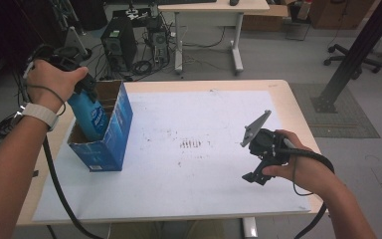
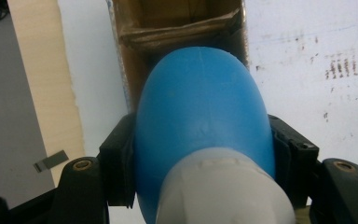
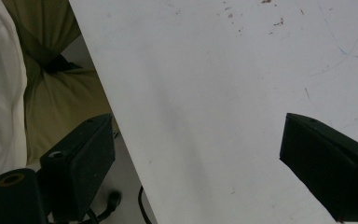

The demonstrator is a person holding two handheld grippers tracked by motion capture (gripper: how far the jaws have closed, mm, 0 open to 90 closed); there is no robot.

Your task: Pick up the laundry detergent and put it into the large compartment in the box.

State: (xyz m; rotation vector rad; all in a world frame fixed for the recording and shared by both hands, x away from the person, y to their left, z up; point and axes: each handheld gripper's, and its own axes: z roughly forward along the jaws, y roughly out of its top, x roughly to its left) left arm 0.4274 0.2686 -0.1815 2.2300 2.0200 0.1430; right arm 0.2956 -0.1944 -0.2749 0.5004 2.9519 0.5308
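Note:
A blue bottle (image 1: pixel 90 112) with a grey cap stands tilted inside an open blue cardboard box (image 1: pixel 110 142) at the table's left side. My left gripper (image 1: pixel 82 84) is shut on the bottle's upper part, above the box. In the left gripper view the blue bottle (image 2: pixel 200 112) sits between both black jaws, its grey cap (image 2: pixel 223 191) nearest the camera, and the brown inside of the box (image 2: pixel 177 28) lies beyond it. My right gripper (image 1: pixel 256 177) hovers over the white board at the right front, open with nothing between its fingers (image 3: pixel 81 158).
A white board (image 1: pixel 189 149) with small dark marks near its middle covers most of the wooden table (image 1: pixel 298 114). Beyond the table stand a computer tower (image 1: pixel 119 42), cables, another desk (image 1: pixel 214 10) and a black post (image 1: pixel 358 50). The person's clothing (image 3: pixel 51 93) lies past the board's front edge.

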